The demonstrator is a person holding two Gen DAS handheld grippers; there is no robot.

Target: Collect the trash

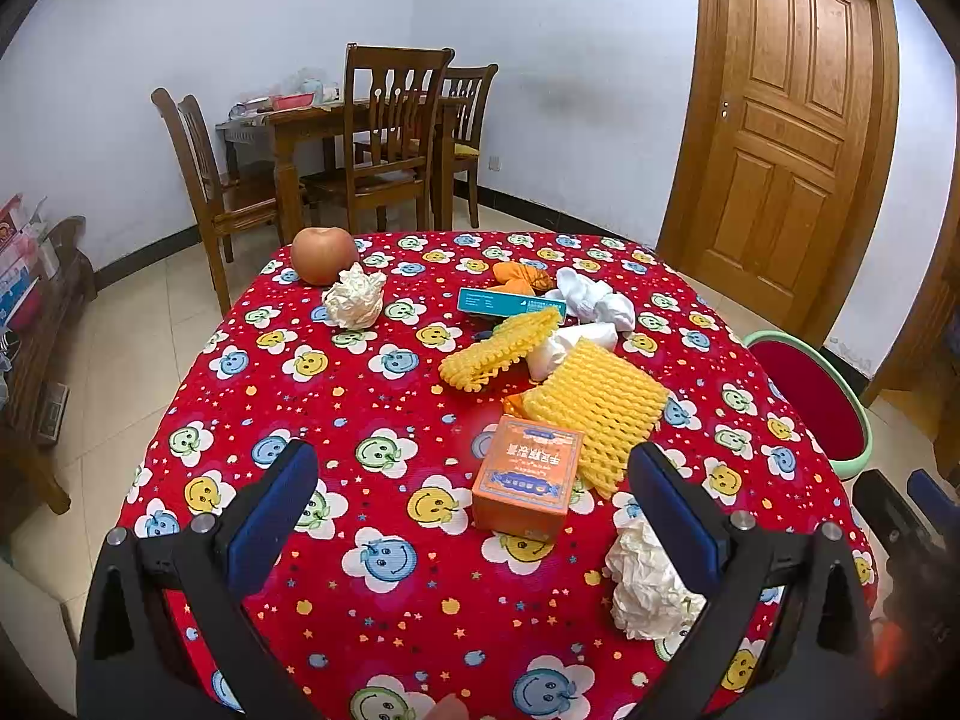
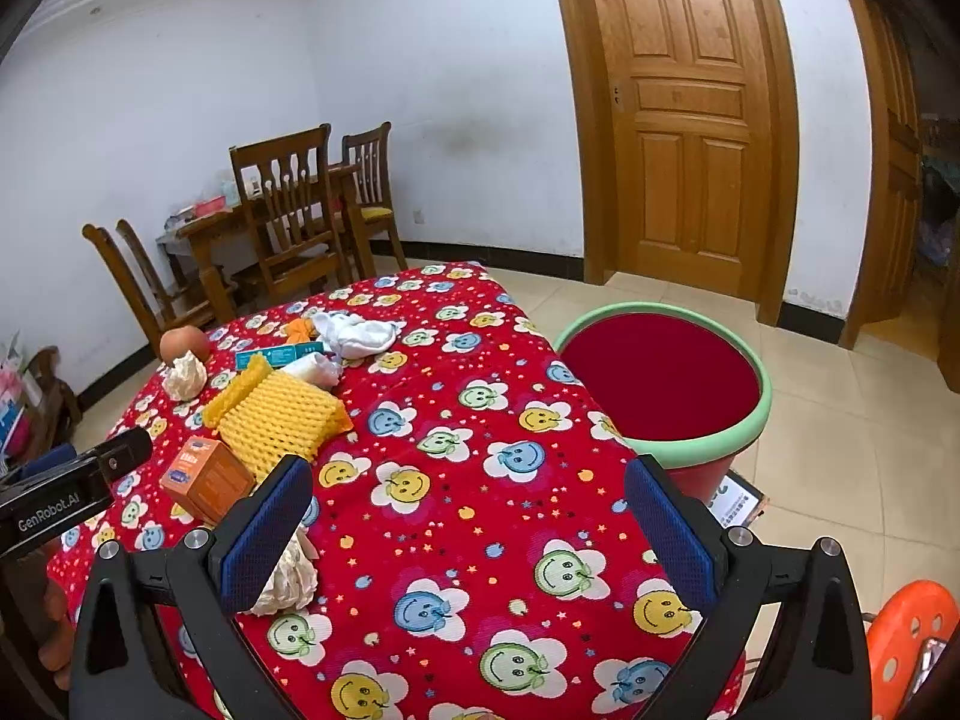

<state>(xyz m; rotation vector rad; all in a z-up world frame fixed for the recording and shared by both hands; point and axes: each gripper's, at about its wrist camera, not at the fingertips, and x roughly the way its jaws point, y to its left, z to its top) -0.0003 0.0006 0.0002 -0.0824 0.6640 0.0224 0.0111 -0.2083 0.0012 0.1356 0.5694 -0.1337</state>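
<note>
Trash lies on a table with a red smiley-face cloth (image 1: 384,420). An orange box (image 1: 525,477) stands just ahead of my left gripper (image 1: 474,510), which is open and empty. A crumpled white paper ball (image 1: 645,585) lies by its right finger. Two yellow foam nets (image 1: 594,405) (image 1: 501,345), a teal box (image 1: 510,302), white cloths (image 1: 594,297), orange peel (image 1: 519,276) and a second paper ball (image 1: 355,297) lie farther back. My right gripper (image 2: 468,516) is open and empty over the cloth (image 2: 480,450). A red bin with a green rim (image 2: 666,384) stands right of the table.
An apple (image 1: 324,255) sits at the table's far left corner. Wooden chairs and a dining table (image 1: 360,138) stand behind, and a wooden door (image 1: 786,120) at the right. An orange stool (image 2: 912,642) is near my right gripper. The left gripper's body (image 2: 66,495) shows in the right wrist view.
</note>
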